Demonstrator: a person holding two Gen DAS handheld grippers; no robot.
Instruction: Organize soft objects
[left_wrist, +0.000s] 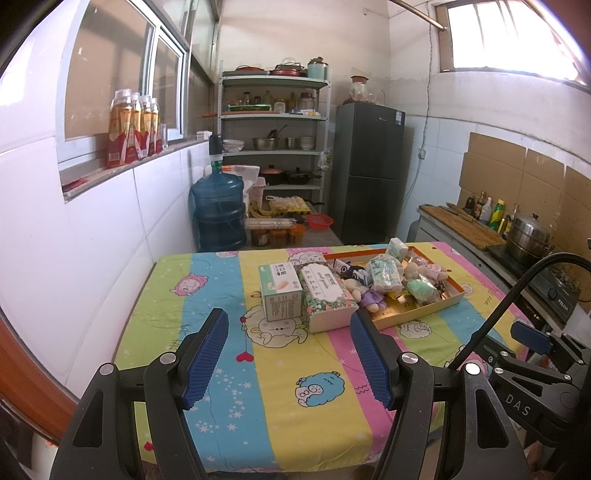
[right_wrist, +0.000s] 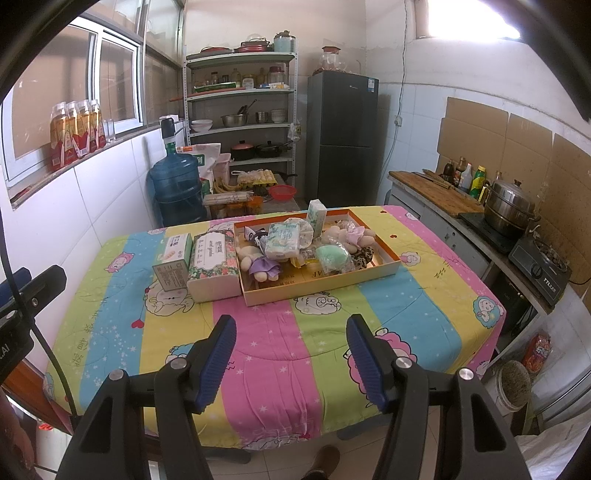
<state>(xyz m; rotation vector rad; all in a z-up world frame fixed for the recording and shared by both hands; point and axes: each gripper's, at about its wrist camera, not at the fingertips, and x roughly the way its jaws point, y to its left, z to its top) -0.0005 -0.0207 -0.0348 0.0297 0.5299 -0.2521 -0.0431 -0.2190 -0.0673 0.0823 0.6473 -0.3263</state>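
Observation:
A shallow orange-rimmed cardboard tray (right_wrist: 388, 266) (left_wrist: 456, 295) sits on the table with soft things piled in it: tissue packs (right_wrist: 282, 240) (left_wrist: 384, 275), a purple-dressed plush doll (right_wrist: 263, 266) (left_wrist: 371, 297), a green sponge (right_wrist: 332, 258) (left_wrist: 421, 290) and a pink plush (right_wrist: 351, 232). Left of the tray stand a floral tissue box (right_wrist: 212, 264) (left_wrist: 327, 293) and a green-white box (right_wrist: 173, 260) (left_wrist: 280, 290). My left gripper (left_wrist: 288, 354) is open and empty, short of the boxes. My right gripper (right_wrist: 291, 354) is open and empty, above the table's near part, short of the tray.
The table has a striped cartoon cloth (right_wrist: 258, 350) (left_wrist: 258, 387). A water jug (right_wrist: 177, 188), shelf rack (right_wrist: 240, 110) and fridge (right_wrist: 343, 136) stand behind it. A counter with a steamer pot (right_wrist: 509, 210) and gas stove (right_wrist: 543, 269) runs along the right.

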